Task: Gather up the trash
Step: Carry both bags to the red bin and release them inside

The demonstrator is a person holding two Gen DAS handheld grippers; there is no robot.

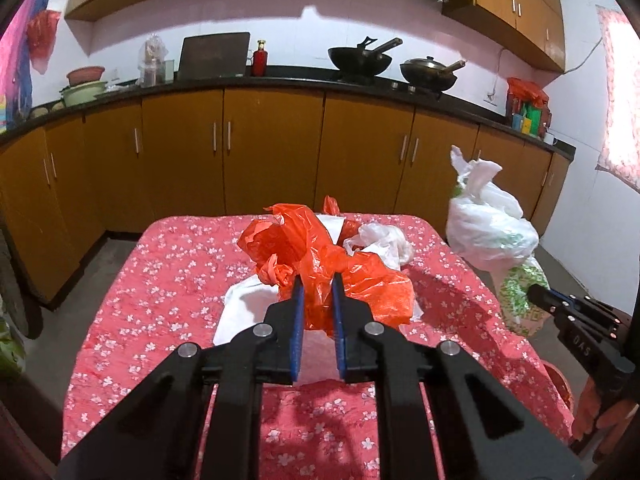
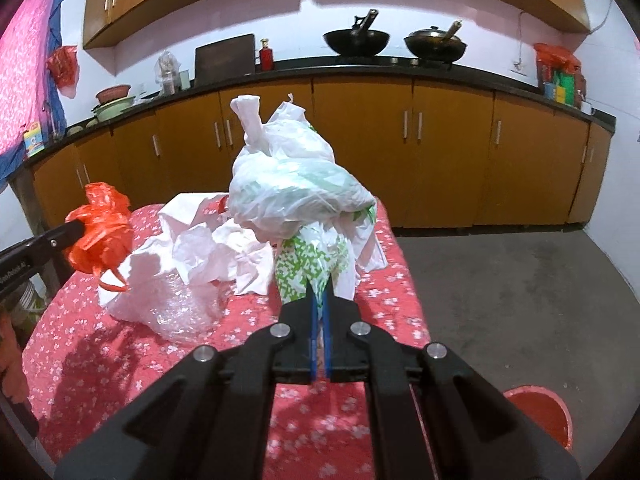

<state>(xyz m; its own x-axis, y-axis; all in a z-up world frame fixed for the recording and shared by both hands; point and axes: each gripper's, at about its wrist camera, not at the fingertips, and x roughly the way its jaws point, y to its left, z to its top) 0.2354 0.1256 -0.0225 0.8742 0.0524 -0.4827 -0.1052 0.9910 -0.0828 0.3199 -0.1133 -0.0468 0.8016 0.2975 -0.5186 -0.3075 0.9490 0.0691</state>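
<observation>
- Left gripper [image 1: 317,280]: black frame with blue-lined fingers [image 1: 297,308], closed on a crumpled orange thin plastic bag [image 1: 320,264]; film pinched between the two pads, most of the bag bulging ahead of and above the tips.
- Same orange bag [image 2: 100,232] in the right wrist view: bunched at the tip of the left gripper, lifted clear of the tabletop, one loop handle hanging below it.
- Right gripper [image 2: 319,300]: fingers [image 2: 327,320] almost fully together, gripping the edge of a white plastic bag with green square pattern [image 2: 308,268].
- Above the patterned bag, a bigger translucent white plastic bag with knotted top [image 2: 288,176], standing up in front of the tips; whether joined to the patterned one, cannot tell.
- In the left wrist view, the same white bundle [image 1: 488,232] hanging off the right edge of the tabletop, held by the right gripper [image 1: 536,294].
- Tabletop with red flower-print cloth [image 1: 168,280]: white crumpled paper [image 2: 224,248] and clear bubble wrap [image 2: 180,312] lying between the two grippers, under the raised orange bag.
- Small clear plastic bag [image 1: 380,244] just behind the orange bag.
- Red round plastic bucket [image 2: 540,416] on the grey floor, right of the tabletop.
- Brown kitchen cabinets [image 1: 272,152] along the back wall, two black woks [image 1: 360,60] on the counter.
</observation>
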